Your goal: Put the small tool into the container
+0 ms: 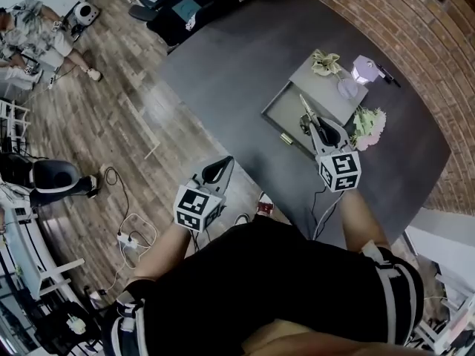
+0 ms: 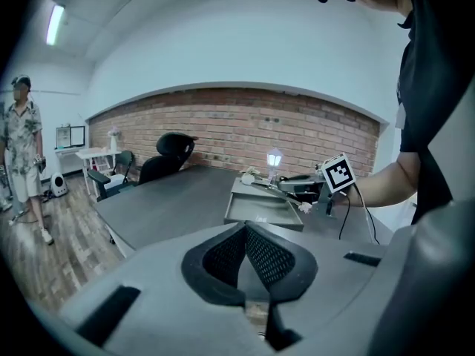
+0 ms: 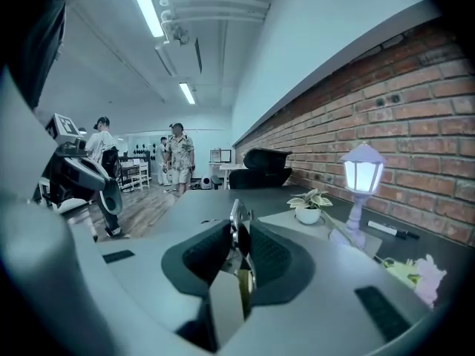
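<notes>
My right gripper (image 1: 320, 127) is shut on a slim metal tool (image 1: 305, 107), whose tip reaches out over the open grey tray (image 1: 280, 116) of the container on the dark table. In the right gripper view the tool (image 3: 238, 225) stands pinched between the black pads. From the left gripper view, the right gripper (image 2: 295, 189) hovers at the tray's (image 2: 261, 213) right side. My left gripper (image 1: 223, 165) hangs by the table's near edge, away from the tray. Its jaws (image 2: 245, 236) meet with nothing between them.
Behind the tray, a raised grey slab (image 1: 326, 95) carries a small potted plant (image 3: 308, 209) and a lit lamp (image 3: 361, 178). Pale flowers (image 1: 369, 127) and a marker pen (image 3: 393, 231) lie beside it. A brick wall (image 1: 415, 43) bounds the table; people stand far off.
</notes>
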Demonstrator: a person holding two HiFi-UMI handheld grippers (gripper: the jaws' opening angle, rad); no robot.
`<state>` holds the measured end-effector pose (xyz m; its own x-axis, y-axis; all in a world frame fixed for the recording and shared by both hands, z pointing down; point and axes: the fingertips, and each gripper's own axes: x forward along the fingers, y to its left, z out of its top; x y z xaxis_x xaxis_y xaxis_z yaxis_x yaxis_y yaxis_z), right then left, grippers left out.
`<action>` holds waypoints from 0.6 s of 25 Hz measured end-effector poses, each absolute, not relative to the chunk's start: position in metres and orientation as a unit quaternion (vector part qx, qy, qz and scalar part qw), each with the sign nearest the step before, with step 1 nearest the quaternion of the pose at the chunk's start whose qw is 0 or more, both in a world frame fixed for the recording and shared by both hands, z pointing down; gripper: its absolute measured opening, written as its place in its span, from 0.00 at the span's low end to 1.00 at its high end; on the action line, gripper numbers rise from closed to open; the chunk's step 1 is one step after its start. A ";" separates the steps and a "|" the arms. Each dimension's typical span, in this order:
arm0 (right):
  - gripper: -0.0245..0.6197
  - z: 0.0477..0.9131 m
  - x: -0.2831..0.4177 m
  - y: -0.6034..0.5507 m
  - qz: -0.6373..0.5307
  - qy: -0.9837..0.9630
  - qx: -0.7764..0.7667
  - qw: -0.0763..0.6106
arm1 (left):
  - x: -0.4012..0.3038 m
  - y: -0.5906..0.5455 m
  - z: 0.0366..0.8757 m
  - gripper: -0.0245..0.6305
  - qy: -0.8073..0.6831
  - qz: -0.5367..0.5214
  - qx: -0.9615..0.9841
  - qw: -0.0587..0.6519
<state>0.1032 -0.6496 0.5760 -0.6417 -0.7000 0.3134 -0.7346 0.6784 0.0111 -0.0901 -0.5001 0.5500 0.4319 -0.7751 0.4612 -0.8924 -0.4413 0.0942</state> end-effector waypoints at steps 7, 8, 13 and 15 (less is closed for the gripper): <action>0.16 0.598 0.103 -0.659 0.053 -0.894 0.404 0.186 | -0.105 -0.492 0.554 0.05 -0.523 0.187 0.812 0.180; 0.16 0.600 0.103 -0.660 0.048 -0.893 0.404 0.194 | -0.105 -0.491 0.555 0.05 -0.523 0.189 0.811 0.181; 0.16 0.607 0.101 -0.666 0.034 -0.891 0.402 0.210 | -0.097 -0.490 0.554 0.05 -0.519 0.195 0.813 0.178; 0.16 0.610 0.100 -0.669 0.030 -0.890 0.402 0.216 | -0.097 -0.489 0.550 0.05 -0.519 0.196 0.813 0.175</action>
